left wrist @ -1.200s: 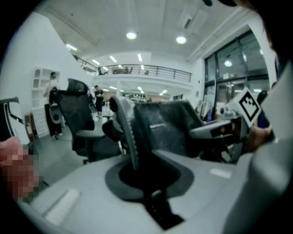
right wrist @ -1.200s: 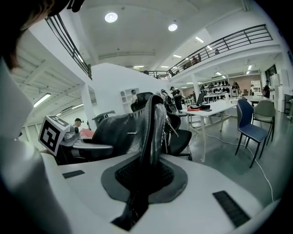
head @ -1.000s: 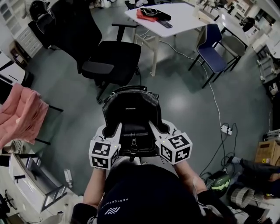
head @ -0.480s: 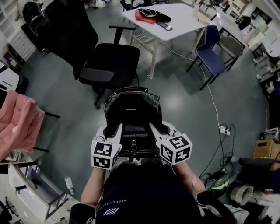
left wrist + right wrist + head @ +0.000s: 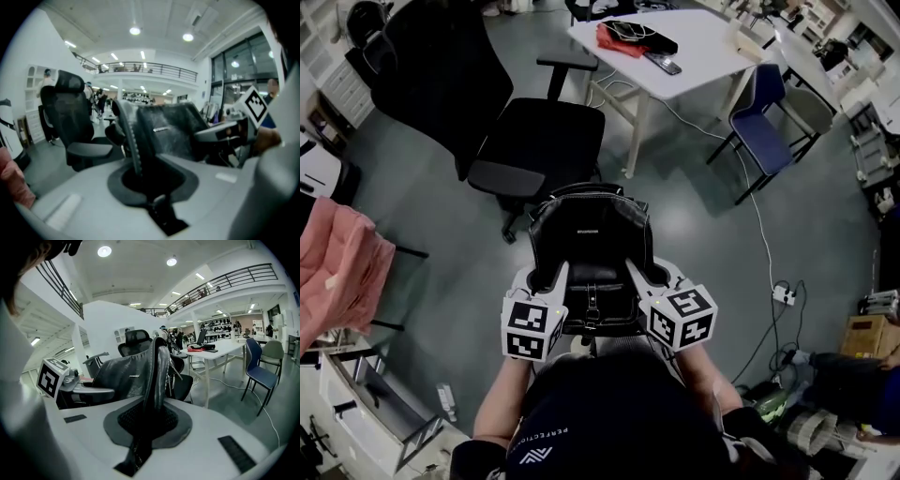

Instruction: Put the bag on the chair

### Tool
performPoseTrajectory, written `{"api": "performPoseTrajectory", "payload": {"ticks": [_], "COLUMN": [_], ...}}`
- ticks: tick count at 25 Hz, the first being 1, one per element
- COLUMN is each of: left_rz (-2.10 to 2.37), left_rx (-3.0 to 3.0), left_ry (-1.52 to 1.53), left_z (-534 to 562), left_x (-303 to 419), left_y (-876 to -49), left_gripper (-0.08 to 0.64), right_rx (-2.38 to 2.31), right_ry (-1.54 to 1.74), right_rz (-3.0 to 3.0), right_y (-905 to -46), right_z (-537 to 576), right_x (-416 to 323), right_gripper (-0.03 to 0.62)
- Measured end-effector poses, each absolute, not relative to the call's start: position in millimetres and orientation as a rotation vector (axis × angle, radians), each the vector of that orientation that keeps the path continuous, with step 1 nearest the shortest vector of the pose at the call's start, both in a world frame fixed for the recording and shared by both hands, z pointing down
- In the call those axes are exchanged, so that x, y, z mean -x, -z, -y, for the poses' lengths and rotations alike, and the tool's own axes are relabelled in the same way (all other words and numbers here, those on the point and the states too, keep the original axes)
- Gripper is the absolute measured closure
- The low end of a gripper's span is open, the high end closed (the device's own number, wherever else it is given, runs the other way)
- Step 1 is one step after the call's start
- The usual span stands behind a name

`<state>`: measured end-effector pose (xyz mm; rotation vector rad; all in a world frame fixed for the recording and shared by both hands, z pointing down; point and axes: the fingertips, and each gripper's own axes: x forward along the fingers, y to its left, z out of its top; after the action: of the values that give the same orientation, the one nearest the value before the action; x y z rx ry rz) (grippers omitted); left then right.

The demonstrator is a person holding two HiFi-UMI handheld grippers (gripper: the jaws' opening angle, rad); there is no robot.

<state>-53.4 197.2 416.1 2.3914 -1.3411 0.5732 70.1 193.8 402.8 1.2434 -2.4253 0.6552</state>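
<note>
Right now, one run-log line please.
left gripper: shut on black leather bag | right gripper: shut on bag | bag: aloft, short of black office chair

Pink cloth [image 5: 337, 272] partly beyond left edge

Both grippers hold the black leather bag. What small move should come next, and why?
Probably carry the black leather bag forward toward the seat of the black office chair. The left gripper and right gripper are each shut on one side of it, and it hangs short of the seat, over the grey floor.
</note>
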Motion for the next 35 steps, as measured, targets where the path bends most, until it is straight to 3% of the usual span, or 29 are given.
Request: {"api": "performPoseTrajectory", "payload": {"ticks": [20, 35], "left_rz": [1.454, 1.533], "left_rx": [-2.275, -2.267], "left_ry": [-0.56, -0.523], "left_z": [-15.5, 61.4], "left_x": [-26.6, -13.5], "left_y": [-418.8, -408.7], "left_gripper": [0.497, 0.491], "right_rx": [-1.127, -1.125], "right_ry": [-0.639, -0.569], "right_rz": [2.461, 2.502], "right_y": [-403.4, -393.7], "right_z": [-1.1, 76.1], "right_x": [-150.2, -138.3], "right_gripper": [0.572, 0.573]}}
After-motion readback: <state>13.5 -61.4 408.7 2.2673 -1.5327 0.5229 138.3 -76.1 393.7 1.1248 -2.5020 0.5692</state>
